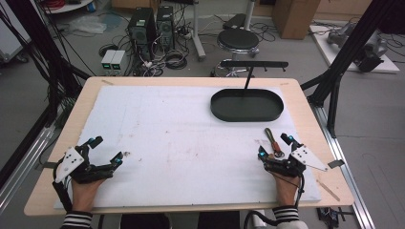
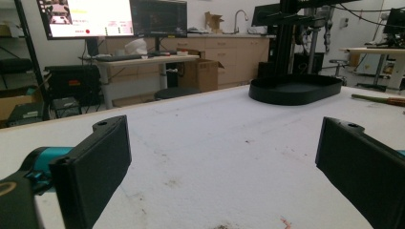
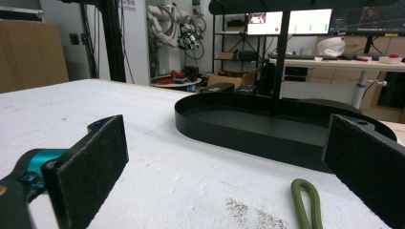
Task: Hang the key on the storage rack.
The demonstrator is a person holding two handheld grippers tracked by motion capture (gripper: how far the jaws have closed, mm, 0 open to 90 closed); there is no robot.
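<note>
we see both tongs, left tongs (image 1: 111, 149) and right tongs (image 1: 273, 146), spread apart and empty. the tool (image 1: 272, 142) lies just before the black tray (image 1: 247, 105), between the right jaws. risk: closing early may push it aside.

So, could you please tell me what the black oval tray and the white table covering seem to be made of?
The black oval tray looks like thin sheet metal, matt-painted: crisp upright rim, dull sheen. The white table covering looks like foam board or felt: grainy, stained, non-reflective; I can't tell which.
</note>
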